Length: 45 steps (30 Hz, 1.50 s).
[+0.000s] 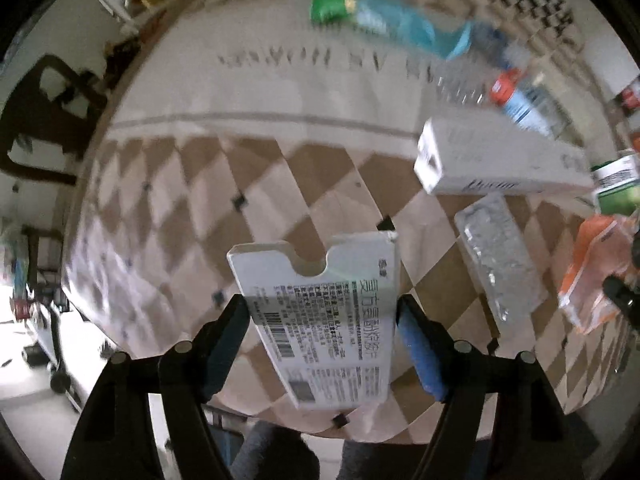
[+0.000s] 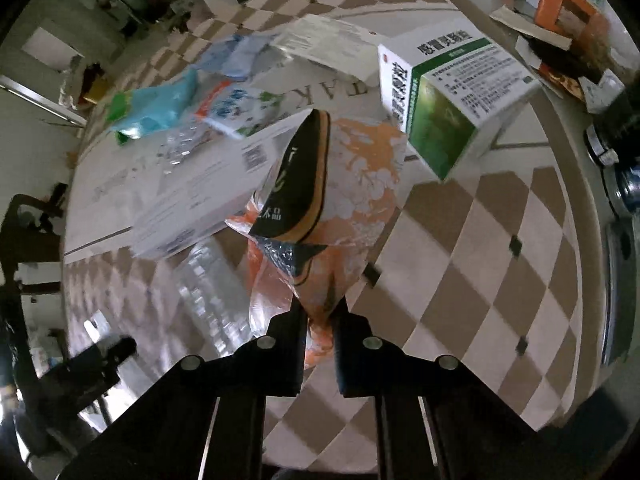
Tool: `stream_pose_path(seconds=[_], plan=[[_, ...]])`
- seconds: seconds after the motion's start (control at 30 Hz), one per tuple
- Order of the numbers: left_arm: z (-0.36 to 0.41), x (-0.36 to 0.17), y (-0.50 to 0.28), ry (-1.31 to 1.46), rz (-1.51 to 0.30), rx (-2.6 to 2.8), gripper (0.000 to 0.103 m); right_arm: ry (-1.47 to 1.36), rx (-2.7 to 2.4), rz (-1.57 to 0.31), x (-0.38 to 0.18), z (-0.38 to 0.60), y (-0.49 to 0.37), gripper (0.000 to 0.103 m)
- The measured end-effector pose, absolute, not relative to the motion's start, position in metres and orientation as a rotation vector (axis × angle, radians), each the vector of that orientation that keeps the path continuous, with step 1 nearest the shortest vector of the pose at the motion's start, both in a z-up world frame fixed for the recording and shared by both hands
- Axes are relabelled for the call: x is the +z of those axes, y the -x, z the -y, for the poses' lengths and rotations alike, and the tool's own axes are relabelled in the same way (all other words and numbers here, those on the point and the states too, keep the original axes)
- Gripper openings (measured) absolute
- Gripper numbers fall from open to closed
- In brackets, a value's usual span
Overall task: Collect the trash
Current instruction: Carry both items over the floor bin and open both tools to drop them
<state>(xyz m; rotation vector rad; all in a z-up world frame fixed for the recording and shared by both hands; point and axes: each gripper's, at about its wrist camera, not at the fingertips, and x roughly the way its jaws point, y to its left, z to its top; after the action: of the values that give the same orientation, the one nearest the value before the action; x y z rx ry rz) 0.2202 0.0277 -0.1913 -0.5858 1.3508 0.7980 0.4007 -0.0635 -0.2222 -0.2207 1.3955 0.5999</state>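
Observation:
In the left wrist view, my left gripper (image 1: 322, 312) is shut on a flat white medicine carton (image 1: 320, 312) with black print, held above the round table (image 1: 192, 184). In the right wrist view, my right gripper (image 2: 319, 312) is shut on the lower edge of an orange and black plastic wrapper (image 2: 332, 184), whose top rises over the table. The same orange wrapper (image 1: 592, 272) shows at the right edge of the left wrist view. Both grippers point down at the checkered tablecloth.
Loose items on the table: a long white box (image 1: 500, 160), a clear blister pack (image 1: 496, 260), a green and white medicine box (image 2: 448, 96), a blue bag (image 2: 160, 108), a clear bottle (image 1: 520, 100). More clutter (image 2: 560, 32) at the far right. A dark chair (image 1: 36, 120) stands beyond the table's left edge.

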Motion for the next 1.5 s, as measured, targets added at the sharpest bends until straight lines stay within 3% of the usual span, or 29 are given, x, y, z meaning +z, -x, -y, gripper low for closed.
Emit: stream_pose_path(seconds=[0.23,0.33,0.67,0.7,0.77,0.8,0.97,1.13,1.23,1.3,1.37,1.43,1.5], plan=[[-0.021,-0.158,-0.135,0.518,-1.199,0.716,0.073,0.152,0.655,-1.33,-0.171,0.082,-0.317,0.011],[-0.052,-0.177,-0.085,0.509,-1.159,0.66,0.073,0.123,0.669,-1.311,-0.156,0.091,-0.264,0.011],[-0.076,-0.199,-0.007,0.502,-1.14,0.54,0.072,0.093,0.626,-1.359,-0.182,0.094,-0.11,0.011],[-0.073,-0.201,0.0,0.511,-1.143,0.531,0.067,0.095,0.623,-1.368,-0.187,0.094,-0.1,0.011],[-0.068,-0.209,0.014,0.546,-1.166,0.504,0.038,0.11,0.632,-1.396,-0.201,0.095,-0.077,0.011],[-0.064,-0.215,0.023,0.566,-1.175,0.496,0.038,0.12,0.635,-1.411,-0.209,0.097,-0.066,0.011],[-0.046,-0.275,0.063,0.646,-1.226,0.499,0.038,0.148,0.634,-1.539,-0.283,0.109,-0.026,0.011],[-0.038,-0.413,0.094,0.747,-1.32,0.494,0.041,0.226,0.627,-1.661,-0.414,0.105,-0.003,0.011],[-0.04,-0.533,0.109,0.775,-1.409,0.55,0.052,0.287,0.616,-1.711,-0.521,0.097,0.006,0.011],[-0.043,-0.61,0.118,0.791,-1.469,0.576,0.07,0.328,0.613,-1.737,-0.59,0.09,0.008,0.012],[-0.045,-0.658,0.123,0.787,-1.519,0.609,0.082,0.366,0.637,-1.763,-0.651,0.078,0.011,0.012],[-0.046,-0.698,0.129,0.794,-1.556,0.628,0.091,0.384,0.636,-1.768,-0.693,0.07,0.012,0.021],[-0.047,-0.718,0.133,0.787,-1.566,0.646,0.093,0.406,0.63,-1.773,-0.72,0.065,0.01,0.057]])
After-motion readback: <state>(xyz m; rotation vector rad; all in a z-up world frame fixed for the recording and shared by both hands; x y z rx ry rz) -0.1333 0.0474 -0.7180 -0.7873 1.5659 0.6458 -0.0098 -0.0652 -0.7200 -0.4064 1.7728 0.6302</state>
